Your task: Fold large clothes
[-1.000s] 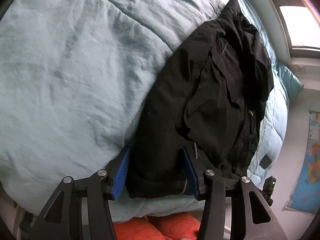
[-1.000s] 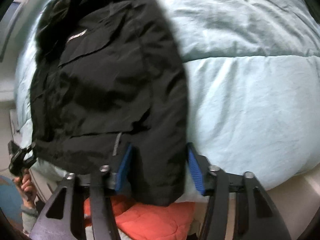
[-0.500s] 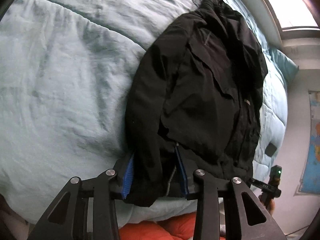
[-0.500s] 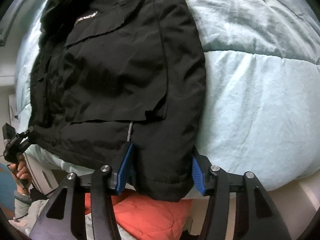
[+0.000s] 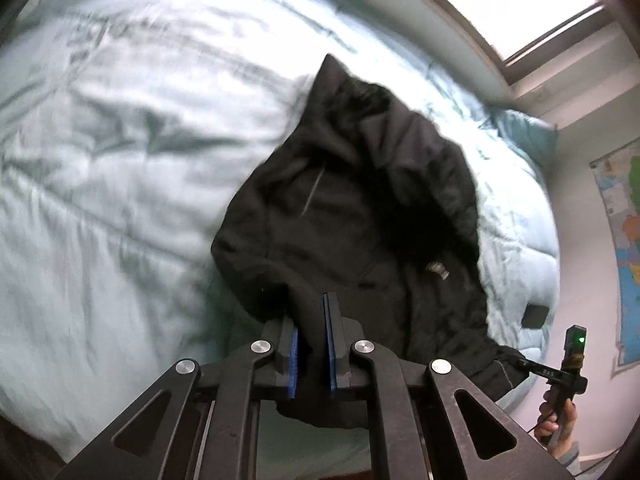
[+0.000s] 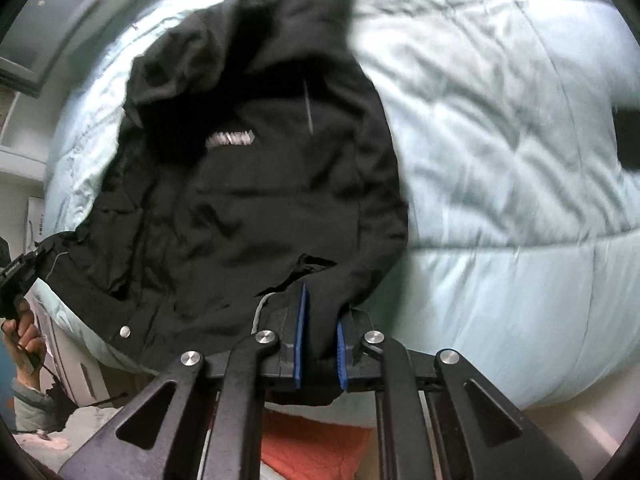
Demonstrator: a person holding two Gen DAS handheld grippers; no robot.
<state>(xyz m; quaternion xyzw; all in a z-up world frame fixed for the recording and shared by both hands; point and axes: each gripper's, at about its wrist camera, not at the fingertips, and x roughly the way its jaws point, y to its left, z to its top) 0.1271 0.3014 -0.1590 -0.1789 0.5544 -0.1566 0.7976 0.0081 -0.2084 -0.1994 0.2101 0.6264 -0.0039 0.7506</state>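
The left gripper [image 5: 311, 344] is clenched on the hem of the black jacket [image 5: 360, 232], a fold of dark fabric pinched between its 2 blue pads [image 5: 294, 360]. In the right wrist view, the right gripper [image 6: 320, 354] likewise grasps the jacket's [image 6: 256, 168] lower edge, cloth bunched between its blue pads [image 6: 300, 340]. Both grips sit at the jacket's near edge, and the hem there is lifted off the pale blue duvet [image 5: 120, 168]. Just below that edge, in the right wrist view, an orange quilted cloth [image 6: 316, 448] shows under the gripper frame.

Farther along, the jacket's body rests on the duvet [image 6: 500, 140], with a pale logo [image 6: 230, 138] on the chest and a snap button [image 6: 125, 331] near the hem. The hood end [image 5: 332, 80] lies farthest from the grippers. Beside the jacket, to the right in the left wrist view, a small dark rectangle [image 5: 536, 315] lies on the duvet. Beyond the jacket's far end are a teal pillow [image 5: 524, 136], a window [image 5: 520, 4] and a wall map [image 5: 624, 248]. Both views are motion-blurred.
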